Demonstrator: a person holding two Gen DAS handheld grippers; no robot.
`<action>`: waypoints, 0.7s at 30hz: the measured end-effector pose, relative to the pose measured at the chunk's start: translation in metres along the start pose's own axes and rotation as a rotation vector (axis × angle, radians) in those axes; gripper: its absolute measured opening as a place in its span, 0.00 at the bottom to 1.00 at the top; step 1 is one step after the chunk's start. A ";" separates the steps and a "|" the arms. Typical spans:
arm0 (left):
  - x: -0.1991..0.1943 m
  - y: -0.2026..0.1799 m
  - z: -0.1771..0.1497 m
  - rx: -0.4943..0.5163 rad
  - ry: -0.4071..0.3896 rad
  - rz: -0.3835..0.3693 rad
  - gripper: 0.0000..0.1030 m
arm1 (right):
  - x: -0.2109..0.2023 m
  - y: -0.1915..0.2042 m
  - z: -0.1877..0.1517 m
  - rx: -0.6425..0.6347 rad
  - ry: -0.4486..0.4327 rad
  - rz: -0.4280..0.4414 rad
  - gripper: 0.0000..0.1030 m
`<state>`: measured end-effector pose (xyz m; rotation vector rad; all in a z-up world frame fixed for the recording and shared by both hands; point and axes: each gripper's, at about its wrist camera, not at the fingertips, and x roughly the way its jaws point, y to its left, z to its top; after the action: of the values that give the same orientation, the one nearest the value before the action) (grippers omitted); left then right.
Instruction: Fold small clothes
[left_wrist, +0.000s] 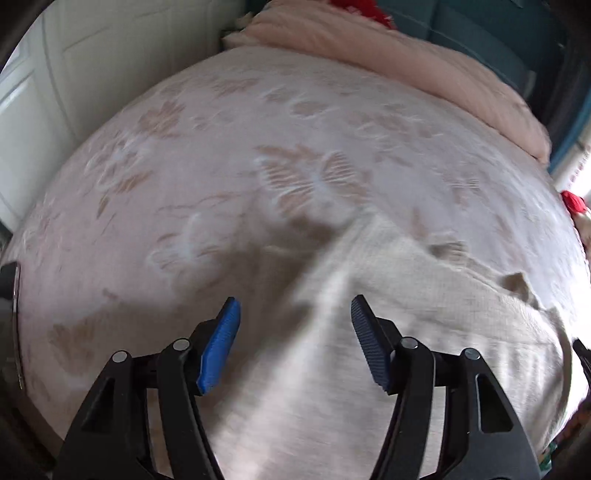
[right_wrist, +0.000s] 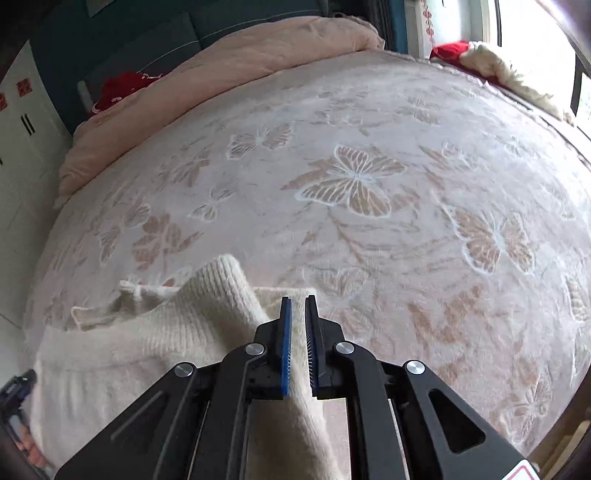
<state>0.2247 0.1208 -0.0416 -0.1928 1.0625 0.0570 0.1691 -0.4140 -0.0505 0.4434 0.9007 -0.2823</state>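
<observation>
Butterfly bedspread (right_wrist: 369, 122), cream sweater (right_wrist: 155, 332), right tool (right_wrist: 297, 306) pinching it

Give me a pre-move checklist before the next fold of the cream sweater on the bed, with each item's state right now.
1. Right tool gripping the sweater: ok, nearly shut with a cream knit fold pinched between its pads.
2. Left tool gripping cloth: not ok, open above the sweater, nothing between its pads.
3. Sweater lying flat: not ok, a fold stands bunched up beside the right tool.
4. Bedspread beyond the sweater bare enough to fold on: ok.
5. Pink quilt away from the sweater: ok, piled at the bed's far end.
6. Sleeves positioned: cannot tell, left view blurred.
</observation>
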 end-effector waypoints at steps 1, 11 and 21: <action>0.006 0.010 -0.002 -0.030 0.021 -0.001 0.58 | -0.011 0.005 -0.008 -0.012 0.002 0.058 0.09; -0.061 0.030 -0.040 -0.078 -0.031 -0.141 0.66 | -0.046 0.032 -0.068 -0.093 0.069 0.151 0.18; -0.080 0.077 -0.125 -0.345 0.048 -0.268 0.81 | -0.084 -0.034 -0.163 0.093 0.219 0.209 0.57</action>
<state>0.0668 0.1765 -0.0406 -0.6490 1.0615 -0.0063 -0.0069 -0.3608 -0.0797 0.6589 1.0478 -0.0849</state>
